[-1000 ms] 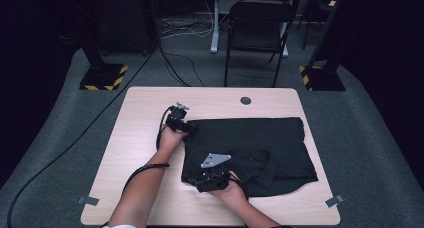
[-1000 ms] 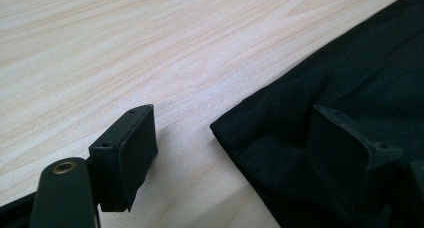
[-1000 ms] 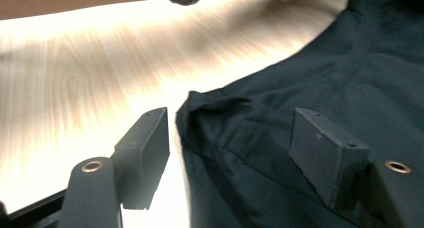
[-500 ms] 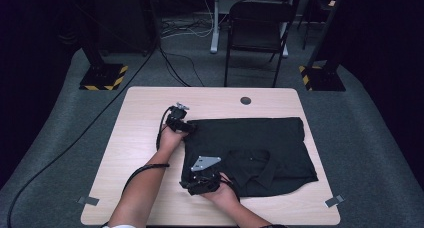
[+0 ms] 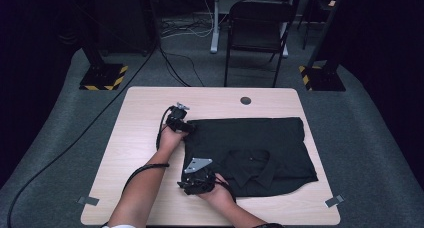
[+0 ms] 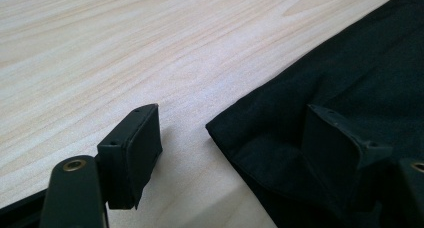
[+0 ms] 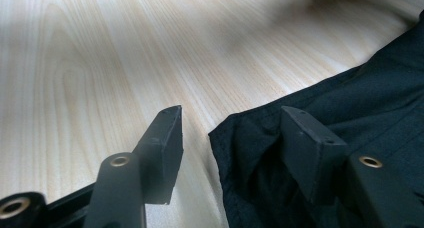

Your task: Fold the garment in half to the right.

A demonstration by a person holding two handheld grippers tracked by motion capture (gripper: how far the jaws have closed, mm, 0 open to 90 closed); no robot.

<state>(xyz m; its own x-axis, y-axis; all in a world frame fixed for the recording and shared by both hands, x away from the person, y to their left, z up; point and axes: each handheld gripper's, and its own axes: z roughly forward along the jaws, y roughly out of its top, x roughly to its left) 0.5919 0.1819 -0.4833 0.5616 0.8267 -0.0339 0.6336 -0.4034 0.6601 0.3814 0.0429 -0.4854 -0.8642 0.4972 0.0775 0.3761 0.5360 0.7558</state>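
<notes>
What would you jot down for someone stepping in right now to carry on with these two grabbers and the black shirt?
Left gripper: open, astride the shirt's far left corner, one jaw over cloth, one over bare table; not pinched.
Right gripper: jaws just been closing, straddling the near left corner, not yet clamped.
Shirt: spread on the table, collar towards the near edge.
Done: both grippers lined up on the left-edge corners.
Left: probably close on both corners, then lift and fold the edge across.

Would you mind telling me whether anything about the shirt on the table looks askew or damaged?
Nothing stands out: the black shirt lies folded flat on the table, collar showing, with no visible damage.
</notes>
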